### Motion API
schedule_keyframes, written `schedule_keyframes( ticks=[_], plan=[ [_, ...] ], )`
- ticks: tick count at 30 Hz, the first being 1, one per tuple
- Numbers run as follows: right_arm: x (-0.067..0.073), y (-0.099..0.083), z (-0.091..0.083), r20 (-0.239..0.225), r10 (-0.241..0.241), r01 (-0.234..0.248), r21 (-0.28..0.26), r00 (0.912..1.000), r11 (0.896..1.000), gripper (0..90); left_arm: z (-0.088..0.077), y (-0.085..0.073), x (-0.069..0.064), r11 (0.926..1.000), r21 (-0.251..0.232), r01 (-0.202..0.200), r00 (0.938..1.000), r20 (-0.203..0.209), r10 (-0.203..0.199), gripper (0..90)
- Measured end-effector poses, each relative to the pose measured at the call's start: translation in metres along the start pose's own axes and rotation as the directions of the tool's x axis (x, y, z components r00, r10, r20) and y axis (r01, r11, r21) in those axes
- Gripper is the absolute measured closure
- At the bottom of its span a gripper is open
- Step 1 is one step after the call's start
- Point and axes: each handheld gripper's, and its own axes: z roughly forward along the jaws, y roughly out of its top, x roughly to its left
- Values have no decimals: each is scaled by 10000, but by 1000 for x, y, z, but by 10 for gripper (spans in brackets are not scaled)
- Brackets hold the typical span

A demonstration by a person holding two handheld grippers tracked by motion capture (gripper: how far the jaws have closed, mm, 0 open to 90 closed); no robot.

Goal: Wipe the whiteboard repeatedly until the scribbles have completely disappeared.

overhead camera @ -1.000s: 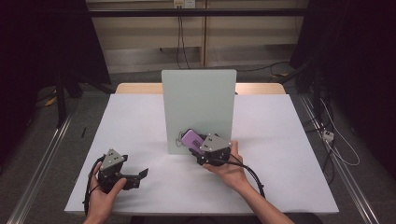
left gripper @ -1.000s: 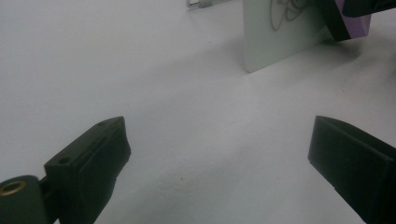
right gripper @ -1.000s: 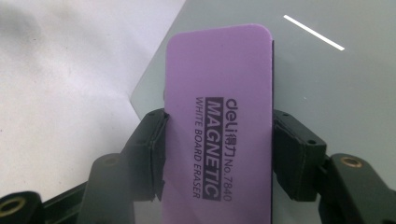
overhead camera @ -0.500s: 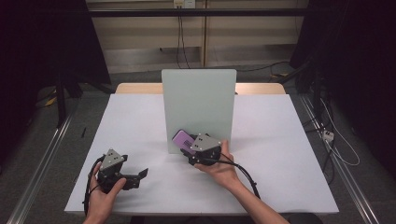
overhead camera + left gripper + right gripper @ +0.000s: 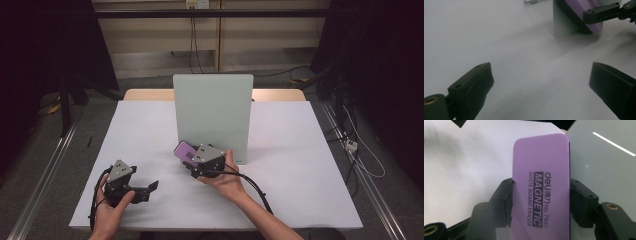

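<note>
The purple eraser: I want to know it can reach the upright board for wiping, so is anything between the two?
Nothing visible. The right gripper is clamped on the purple whiteboard eraser, right beside the upright board, with bare white table around them. The left gripper rests open, well aside.

White table (image 5: 300, 165) — upright pale board (image 5: 212, 112)

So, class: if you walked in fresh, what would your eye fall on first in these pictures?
First, the purple whiteboard eraser, clamped between the jaws of the right gripper near the middle of the white table. Next, the pale upright board standing just behind it. Last, the left gripper, open over bare table at the near left.
</note>
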Motion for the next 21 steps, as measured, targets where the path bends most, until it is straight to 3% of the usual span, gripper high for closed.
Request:
schedule_keyframes(
  ticks=[13, 21],
  plan=[
    [7, 4, 9, -217, -147, 148, 49, 9997, 9999, 418, 1, -1, -1, 10000, 45, -26, 10000, 56, 26, 51],
    [-15, 10, -15, 396, -68, 80, -303, 9992, 9995, 418, -2, -1, 1, 10000, -36, 48, 10000, 6, -48, 51]
  ],
)
